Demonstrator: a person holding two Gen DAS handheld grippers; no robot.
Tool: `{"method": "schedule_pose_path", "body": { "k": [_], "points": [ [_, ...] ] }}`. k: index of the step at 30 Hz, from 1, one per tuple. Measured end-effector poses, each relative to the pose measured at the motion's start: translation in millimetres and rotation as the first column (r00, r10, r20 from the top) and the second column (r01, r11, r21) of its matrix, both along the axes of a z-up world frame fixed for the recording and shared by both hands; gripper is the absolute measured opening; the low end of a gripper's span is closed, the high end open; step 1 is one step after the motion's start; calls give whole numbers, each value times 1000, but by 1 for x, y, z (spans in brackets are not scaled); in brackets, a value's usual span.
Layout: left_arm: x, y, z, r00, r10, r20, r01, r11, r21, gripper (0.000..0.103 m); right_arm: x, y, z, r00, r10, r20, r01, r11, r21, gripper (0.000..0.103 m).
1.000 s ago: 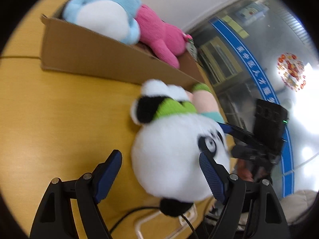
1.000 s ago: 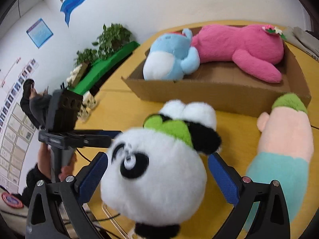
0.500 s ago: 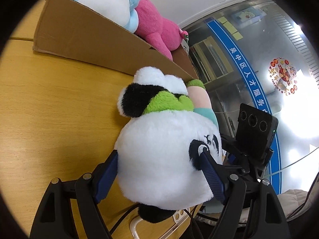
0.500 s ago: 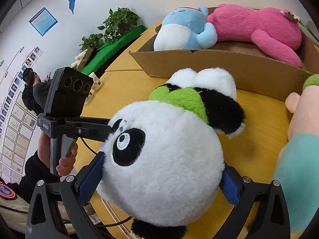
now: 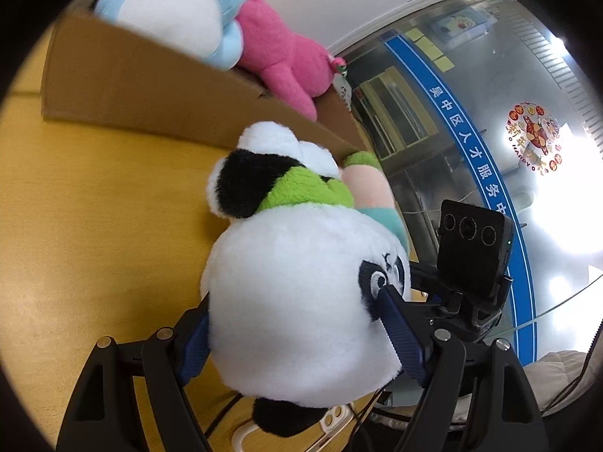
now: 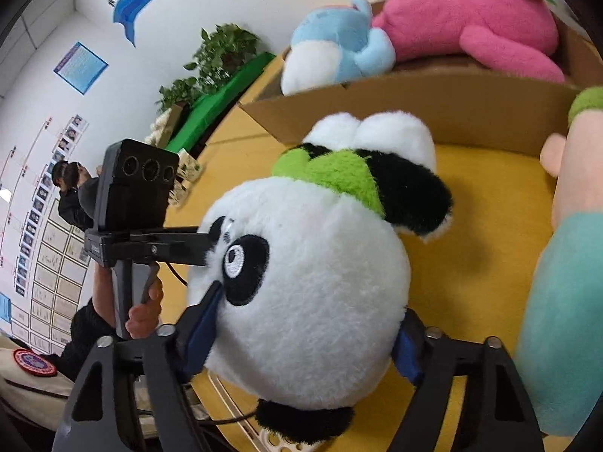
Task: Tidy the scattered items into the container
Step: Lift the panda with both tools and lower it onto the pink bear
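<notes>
With the blue plush (image 6: pixel 339 45) and pink plush (image 6: pixel 471 26) already in the cardboard box (image 6: pixel 433 101) at the far side, both the left gripper (image 5: pixel 297 342) and right gripper (image 6: pixel 301 333), whose jaws have just been closing, clamp the panda plush (image 6: pixel 309 282) on the near table (image 5: pixel 94 207), while the pastel plush (image 6: pixel 565 263) to its right also waits.

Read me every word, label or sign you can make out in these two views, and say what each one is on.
"吴中区人才服务中": white characters on the blue band across the glass wall; it runs on out of sight.
"HAPPY": on the round red sticker; its other characters are blurred.
Wall posters and photo chart: too small to read.
Pink toy's tag: blurred.
</notes>
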State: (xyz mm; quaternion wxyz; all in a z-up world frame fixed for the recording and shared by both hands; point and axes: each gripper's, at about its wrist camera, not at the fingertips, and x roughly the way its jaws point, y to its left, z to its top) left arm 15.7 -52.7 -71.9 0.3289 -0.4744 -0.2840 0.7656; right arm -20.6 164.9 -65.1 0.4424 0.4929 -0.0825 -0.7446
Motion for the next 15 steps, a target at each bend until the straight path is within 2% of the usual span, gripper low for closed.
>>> {"method": "schedule_pose_path", "body": {
  "k": [2,4,7,9,12,14,15],
  "points": [
    [-6,4,30,998,-2,-69,1,1000,-21,80,0,2,17,999,-9,-47,8,1000,-21,75],
    [-17,9,62,990,-9,-142,3,999,-46,80,-7,6,47,992,-12,-129,5,999,-50,75],
    [-52,26,119,964,-37,-265,6,993,-120,80,-31,8,89,971,-13,-240,-3,998,-68,76],
    [-79,39,146,947,-52,-317,5,989,-147,81,-58,6,115,949,-10,-315,-10,998,-62,76],
    [-133,40,153,944,-62,-324,11,987,-158,81,-97,0,141,902,4,-431,-20,999,-33,77],
    [-166,36,142,951,-60,-303,11,987,-160,81,-128,-7,143,878,25,-478,-25,1000,6,77],
    [-181,34,134,956,-59,-288,12,987,-162,81,-147,-11,138,879,32,-475,-27,999,17,77]
  ]
}}
